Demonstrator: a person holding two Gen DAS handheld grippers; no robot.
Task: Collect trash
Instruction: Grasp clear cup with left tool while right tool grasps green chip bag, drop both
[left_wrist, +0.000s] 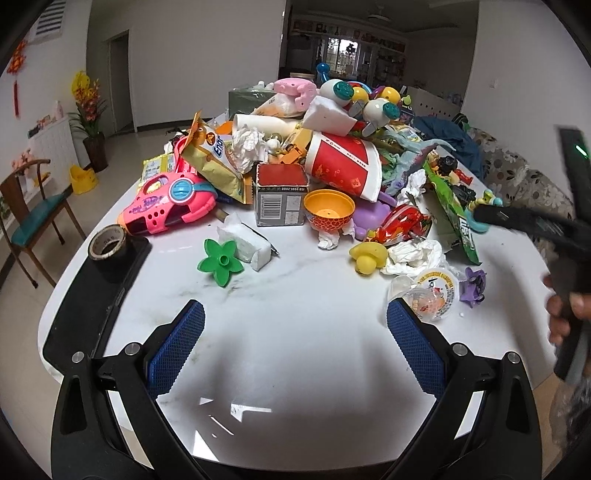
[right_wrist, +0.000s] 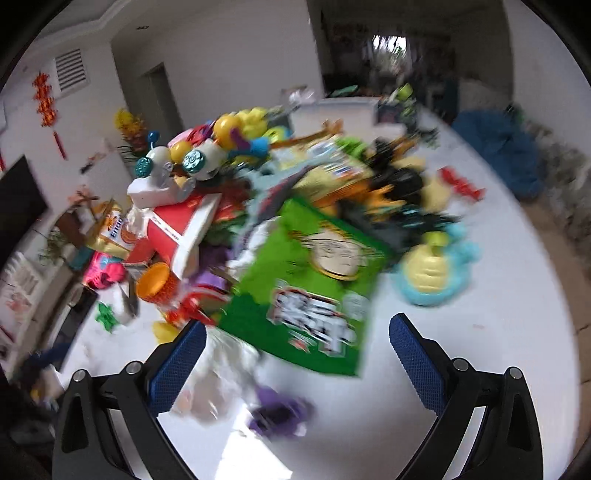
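Note:
A pile of toys and trash covers the white table (left_wrist: 295, 314). Trash in the left wrist view: a red paper cup (left_wrist: 343, 164), crumpled tissues (left_wrist: 415, 256), a clear jelly cup (left_wrist: 430, 295), a green snack bag (left_wrist: 452, 214), a small carton (left_wrist: 281, 195). My left gripper (left_wrist: 295, 319) is open and empty above bare table, the jelly cup beside its right finger. My right gripper (right_wrist: 297, 341) is open and empty; the green snack bag (right_wrist: 314, 291) lies just ahead between its fingers. That view is blurred. The right gripper's body shows at the right edge (left_wrist: 535, 221).
A pink toy (left_wrist: 170, 205), a green flower piece (left_wrist: 220, 260), a tape roll (left_wrist: 107, 243) on a black tray (left_wrist: 92, 314), an orange bowl (left_wrist: 328, 212) and a yellow duck (left_wrist: 367, 256) lie about. A turtle toy (right_wrist: 432, 273) sits right of the bag. A wooden chair (left_wrist: 33, 218) stands left.

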